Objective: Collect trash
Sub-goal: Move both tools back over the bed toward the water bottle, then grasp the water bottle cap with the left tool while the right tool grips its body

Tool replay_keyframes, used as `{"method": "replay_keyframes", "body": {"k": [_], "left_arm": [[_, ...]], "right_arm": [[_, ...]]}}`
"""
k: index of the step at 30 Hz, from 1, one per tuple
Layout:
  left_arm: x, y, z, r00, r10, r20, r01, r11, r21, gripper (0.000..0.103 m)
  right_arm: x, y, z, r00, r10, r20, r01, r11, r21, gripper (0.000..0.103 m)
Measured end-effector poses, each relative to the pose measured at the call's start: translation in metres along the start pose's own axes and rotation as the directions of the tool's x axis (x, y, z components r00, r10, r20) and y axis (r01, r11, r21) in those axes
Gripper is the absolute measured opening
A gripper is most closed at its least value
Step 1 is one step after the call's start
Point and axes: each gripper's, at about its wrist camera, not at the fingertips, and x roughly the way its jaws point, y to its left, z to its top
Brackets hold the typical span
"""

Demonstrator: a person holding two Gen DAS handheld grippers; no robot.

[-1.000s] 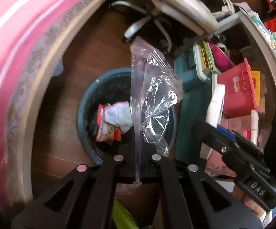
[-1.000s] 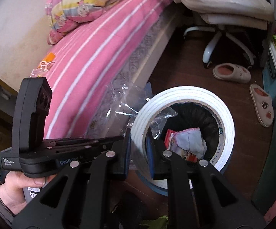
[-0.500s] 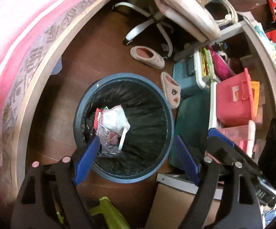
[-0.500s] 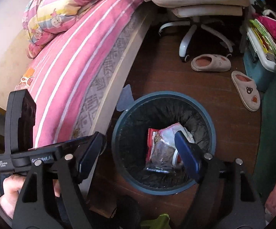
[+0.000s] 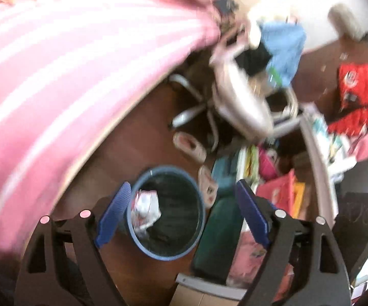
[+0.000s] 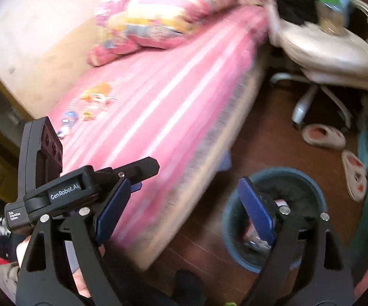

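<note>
Ahead of and below the left hand-held gripper [image 5: 182, 213], the trash bin [image 5: 143, 244] stands on the floor [image 5: 133, 150], with crumpled wrappers [image 5: 145, 210] lying inside it. The bed [image 5: 56, 76] runs along the bin's left, and two slippers [image 5: 190, 145] lie beyond it, before the office chair [image 5: 240, 107]. From the right hand-held gripper [image 6: 184, 207], the bin sits ahead to the right.

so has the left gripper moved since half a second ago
Yes. The left gripper has pulled up and back from the bin: the bin looks smaller between its open fingers, and more bed shows.
</note>
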Motion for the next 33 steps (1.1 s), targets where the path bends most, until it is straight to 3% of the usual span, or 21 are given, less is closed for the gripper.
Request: {"method": "replay_keyframes", "body": {"k": [7,13,16,21,24,31,33], "left_arm": [[-0.109,0.054,0.033,0.982,0.03,0.185,-0.022,0.999,-0.042,0.084],[-0.183,0.123,0.065,0.944,0.106,0.313,-0.077,0.991,-0.106,0.085],[-0.209,0.169,0.085,0.915,0.18,0.36,-0.134,0.98,-0.148,0.085],[-0.217,0.226,0.12,0.882,0.277,0.38,-0.224,0.958,-0.179,0.085],[-0.213,0.258,0.144,0.875,0.31,0.373,-0.261,0.949,-0.178,0.085],[-0.198,0.292,0.199,0.878,0.333,0.344,-0.287,0.941,-0.177,0.084],[-0.19,0.299,0.213,0.89,0.331,0.313,-0.288,0.941,-0.176,0.083]], "right_arm": [[0.025,0.114,0.032,0.991,0.137,-0.007,-0.137,0.984,-0.116,0.087],[0.07,0.204,0.053,0.977,0.2,-0.066,-0.21,0.951,-0.225,0.087],[0.099,0.248,0.062,0.969,0.226,-0.097,-0.244,0.93,-0.276,0.087],[0.158,0.309,0.086,0.958,0.244,-0.154,-0.282,0.902,-0.328,0.087],[0.202,0.341,0.105,0.946,0.256,-0.199,-0.311,0.891,-0.33,0.087],[0.286,0.395,0.143,0.934,0.238,-0.266,-0.323,0.881,-0.345,0.087],[0.31,0.409,0.153,0.933,0.225,-0.282,-0.319,0.88,-0.352,0.087]]}}
